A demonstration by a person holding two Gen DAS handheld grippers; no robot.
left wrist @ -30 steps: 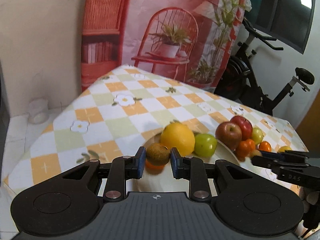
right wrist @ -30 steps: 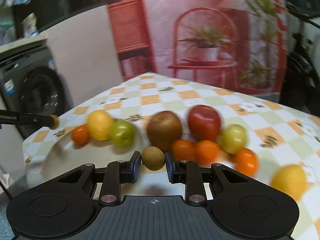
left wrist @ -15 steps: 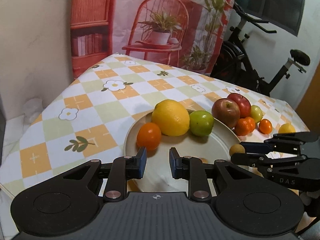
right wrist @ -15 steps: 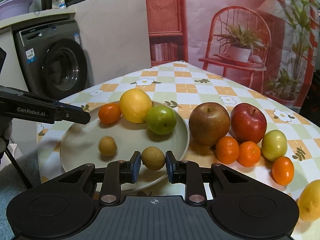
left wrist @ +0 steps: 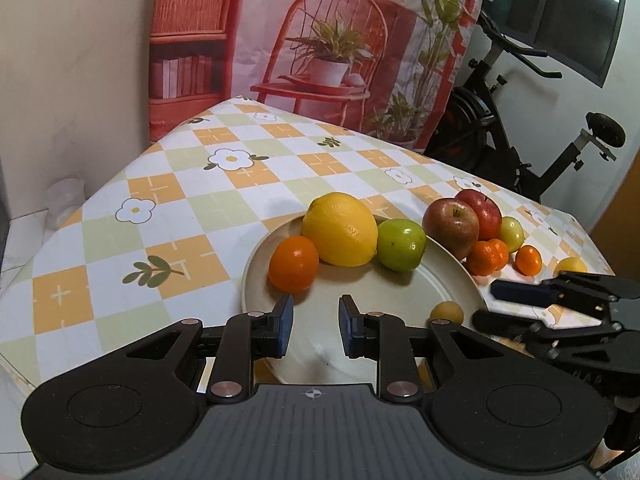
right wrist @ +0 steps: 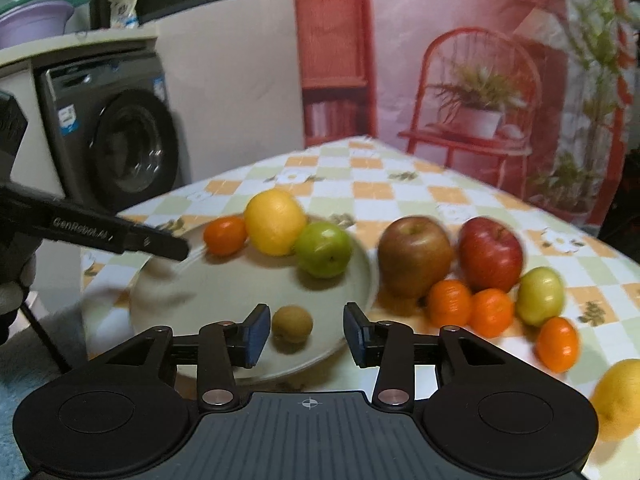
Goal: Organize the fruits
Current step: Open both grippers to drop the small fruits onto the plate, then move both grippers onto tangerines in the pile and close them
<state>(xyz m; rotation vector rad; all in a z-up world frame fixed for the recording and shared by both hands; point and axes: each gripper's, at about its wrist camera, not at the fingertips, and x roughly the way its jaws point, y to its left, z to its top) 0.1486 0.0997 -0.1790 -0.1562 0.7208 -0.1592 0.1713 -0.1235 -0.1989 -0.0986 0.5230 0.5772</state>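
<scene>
A cream plate (left wrist: 448, 280) (right wrist: 224, 280) holds an orange (left wrist: 293, 264), a big yellow citrus (left wrist: 340, 229), a green apple (left wrist: 401, 245) and a small brown kiwi (right wrist: 292, 324) (left wrist: 447, 312). My left gripper (left wrist: 316, 326) is open and empty above the plate's near side. My right gripper (right wrist: 304, 334) is open, with the kiwi lying on the plate between its fingers, not gripped. The other kiwi seen earlier on the plate is out of sight.
Beside the plate lie two red apples (right wrist: 414, 256), a green apple (right wrist: 540, 296), several small oranges (right wrist: 448, 304) and a lemon (right wrist: 620, 396). The checked tablecloth (left wrist: 180, 216) drops off at the left edge. A washing machine (right wrist: 116, 140) stands beyond.
Both grippers held a kiwi a second ago. The left one let go first and drew back; the right one has now opened wide, leaving its kiwi on the plate.
</scene>
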